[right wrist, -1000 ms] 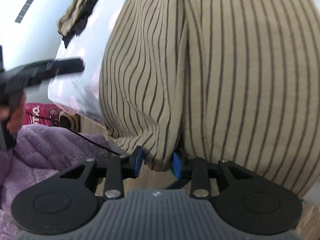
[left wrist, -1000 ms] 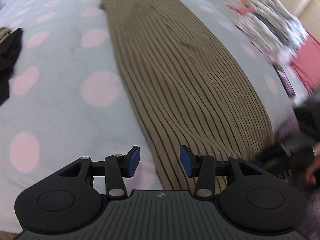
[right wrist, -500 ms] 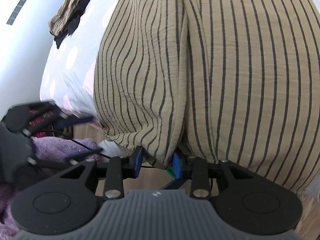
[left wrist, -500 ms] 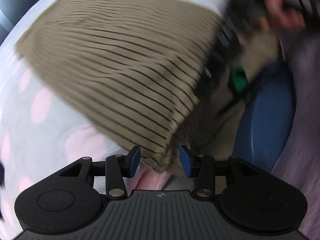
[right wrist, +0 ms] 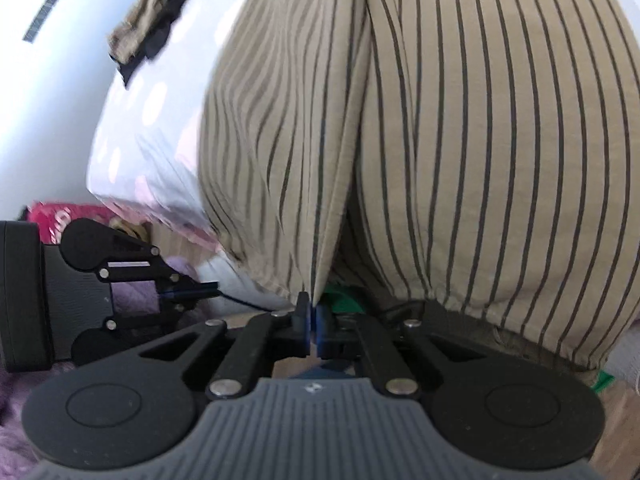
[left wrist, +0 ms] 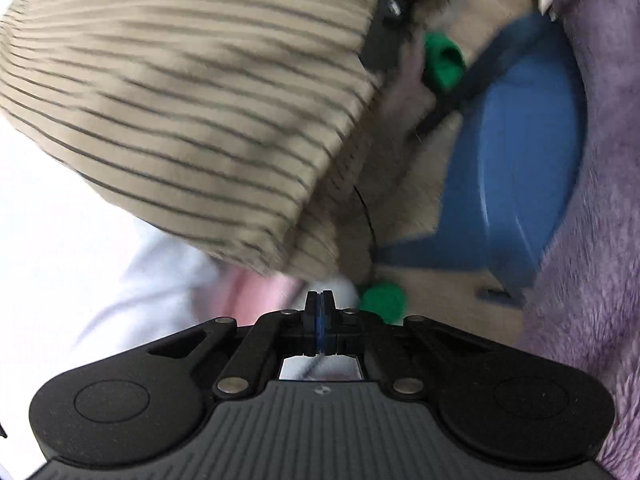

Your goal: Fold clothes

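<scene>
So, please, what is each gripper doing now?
Left gripper: closed, nothing visible between the pads.
Right gripper: closed on the striped garment's hem.

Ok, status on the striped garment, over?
Right gripper shut on striped garment at its hem fold. Left gripper shut, nothing visible between its pads, garment edge just beyond. No obstruction seen.

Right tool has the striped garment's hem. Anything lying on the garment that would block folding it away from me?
Nothing visible. Ahead of the right tool the striped garment is bare as far as it shows; the dark clothing lies apart, at the picture's left, on the spotted sheet.
</scene>
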Tool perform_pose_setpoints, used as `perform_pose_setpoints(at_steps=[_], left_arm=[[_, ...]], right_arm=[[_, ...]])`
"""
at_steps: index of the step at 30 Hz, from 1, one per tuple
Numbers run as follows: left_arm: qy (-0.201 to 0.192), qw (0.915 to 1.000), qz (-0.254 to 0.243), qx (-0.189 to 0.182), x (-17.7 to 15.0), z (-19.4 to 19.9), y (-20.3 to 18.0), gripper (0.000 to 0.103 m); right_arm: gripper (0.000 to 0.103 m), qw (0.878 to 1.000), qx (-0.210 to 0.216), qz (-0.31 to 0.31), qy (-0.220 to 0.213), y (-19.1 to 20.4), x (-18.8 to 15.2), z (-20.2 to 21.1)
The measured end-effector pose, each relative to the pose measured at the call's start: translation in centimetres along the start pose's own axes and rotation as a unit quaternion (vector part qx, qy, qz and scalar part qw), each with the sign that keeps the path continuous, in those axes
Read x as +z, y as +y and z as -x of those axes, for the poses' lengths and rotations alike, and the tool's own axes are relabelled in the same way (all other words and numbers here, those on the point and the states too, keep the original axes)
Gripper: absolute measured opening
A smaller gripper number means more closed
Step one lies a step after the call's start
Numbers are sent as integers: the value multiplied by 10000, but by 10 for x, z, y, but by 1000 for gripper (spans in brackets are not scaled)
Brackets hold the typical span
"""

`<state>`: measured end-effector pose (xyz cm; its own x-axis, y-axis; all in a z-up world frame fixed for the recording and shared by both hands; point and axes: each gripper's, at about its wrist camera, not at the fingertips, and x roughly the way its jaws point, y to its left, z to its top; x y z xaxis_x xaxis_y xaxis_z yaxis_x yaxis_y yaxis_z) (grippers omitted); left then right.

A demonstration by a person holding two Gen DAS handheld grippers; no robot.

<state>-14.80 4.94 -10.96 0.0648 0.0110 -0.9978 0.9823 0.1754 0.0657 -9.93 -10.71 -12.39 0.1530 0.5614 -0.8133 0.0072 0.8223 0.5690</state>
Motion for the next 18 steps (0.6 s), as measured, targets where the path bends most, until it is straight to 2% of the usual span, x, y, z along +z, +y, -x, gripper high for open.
perform_pose_setpoints(at_steps=[2, 5, 9, 11, 13, 17, 18], left_arm=[[103, 9995, -197, -208, 0, -2, -8, 0], [67, 9995, -255, -170, 0, 3, -11, 0], [-258, 9990, 247, 266, -3, 19, 9, 1], [-475, 9967, 353, 556, -5, 30, 13, 12], [-676, 9926, 117, 998, -6, 39, 7, 24], [-829, 9848, -768, 1320, -2, 35, -19, 26], [-766, 9828, -969, 1375, -1, 29, -24, 26]], right_arm=[[3, 10000, -41, 39, 76, 2, 0, -2], [5, 9997, -88, 82, 235, 2, -3, -3], [7, 9985, -204, 71, 505, -1, -11, -9], [7, 9987, -247, 64, 430, -3, -12, -3], [8, 9991, -260, 94, 334, -2, -10, 6], [11, 9989, -238, 362, 179, 5, 1, 32], [13, 9983, -291, 491, 130, 6, 4, 41]])
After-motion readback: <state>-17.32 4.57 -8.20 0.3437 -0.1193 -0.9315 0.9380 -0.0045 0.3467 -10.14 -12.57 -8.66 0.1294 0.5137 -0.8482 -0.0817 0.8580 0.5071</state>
